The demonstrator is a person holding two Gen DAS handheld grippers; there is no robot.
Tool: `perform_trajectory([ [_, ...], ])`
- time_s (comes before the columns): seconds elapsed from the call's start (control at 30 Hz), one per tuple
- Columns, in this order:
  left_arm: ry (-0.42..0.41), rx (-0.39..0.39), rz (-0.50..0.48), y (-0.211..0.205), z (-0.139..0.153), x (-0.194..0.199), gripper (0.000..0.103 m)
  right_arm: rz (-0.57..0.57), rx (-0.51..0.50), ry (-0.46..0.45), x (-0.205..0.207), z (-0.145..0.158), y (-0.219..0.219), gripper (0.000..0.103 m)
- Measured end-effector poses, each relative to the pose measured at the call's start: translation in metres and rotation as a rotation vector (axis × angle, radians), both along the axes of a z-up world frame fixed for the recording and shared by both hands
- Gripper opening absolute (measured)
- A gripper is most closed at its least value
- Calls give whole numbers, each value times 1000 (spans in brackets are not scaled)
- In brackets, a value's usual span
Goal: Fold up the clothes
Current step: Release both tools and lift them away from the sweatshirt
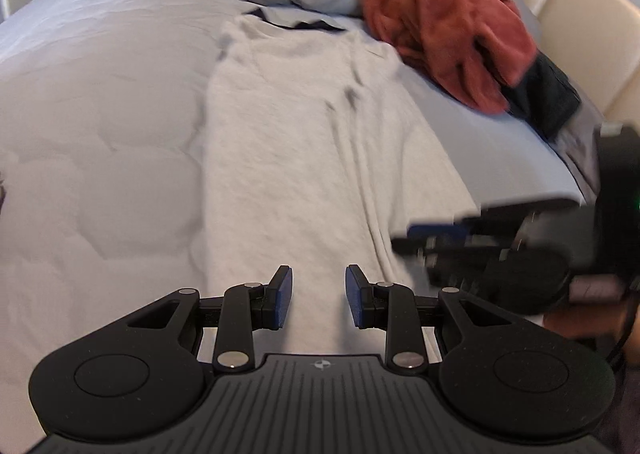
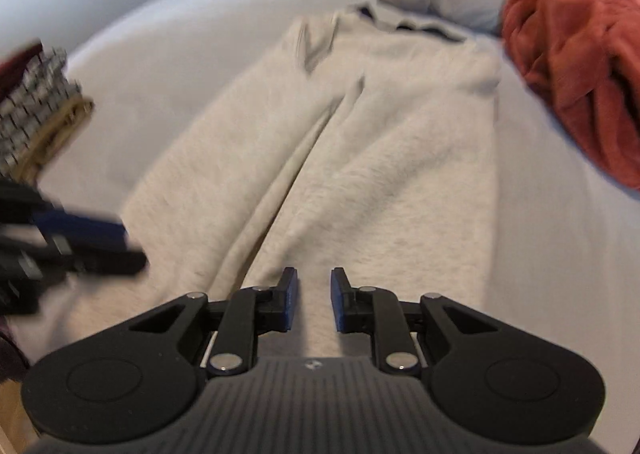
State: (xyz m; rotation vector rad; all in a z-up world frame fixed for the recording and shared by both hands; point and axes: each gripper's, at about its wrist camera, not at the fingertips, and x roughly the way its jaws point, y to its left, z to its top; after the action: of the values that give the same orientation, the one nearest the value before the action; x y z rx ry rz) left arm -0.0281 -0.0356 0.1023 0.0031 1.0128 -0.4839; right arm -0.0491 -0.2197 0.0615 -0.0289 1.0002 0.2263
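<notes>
Both grippers (image 1: pixel 319 296) (image 2: pixel 314 300) slightly spread, empty, over grey garment (image 1: pixel 288 142), checkered cloth (image 2: pixel 32 102) only in right view

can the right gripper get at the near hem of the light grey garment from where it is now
Probably yes. The right gripper hangs directly over the near end of the light grey garment, jaws slightly apart with nothing between them. The left gripper sits off to the side, not in its path.
</notes>
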Motion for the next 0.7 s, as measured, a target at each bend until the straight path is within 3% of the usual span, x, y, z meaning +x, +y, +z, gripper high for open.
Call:
perform_trajectory([
  [0.13, 0, -18, 55, 8, -4, 17, 26, -27, -10, 32, 10, 9, 1, 21],
  [0.33, -34, -24, 136, 17, -14, 47, 26, -197, 14, -41, 33, 40, -40, 23],
  [0.4, -42, -15, 157, 20, -15, 63, 26, -270, 13, -52, 49, 45, -56, 40],
  [0.5, -64, -35, 167, 23, -8, 94, 26, -313, -3, -60, 80, 52, -71, 41],
  [0.57, -79, -56, 160, 26, -1, 117, 31, -331, -14, -64, 103, 55, -82, 41],
  [0.67, -104, -73, 150, 25, 7, 152, 47, -357, -5, -74, 138, 59, -96, 45],
  [0.7, -109, -73, 152, 24, 9, 165, 47, -363, -2, -77, 150, 60, -99, 48],
])
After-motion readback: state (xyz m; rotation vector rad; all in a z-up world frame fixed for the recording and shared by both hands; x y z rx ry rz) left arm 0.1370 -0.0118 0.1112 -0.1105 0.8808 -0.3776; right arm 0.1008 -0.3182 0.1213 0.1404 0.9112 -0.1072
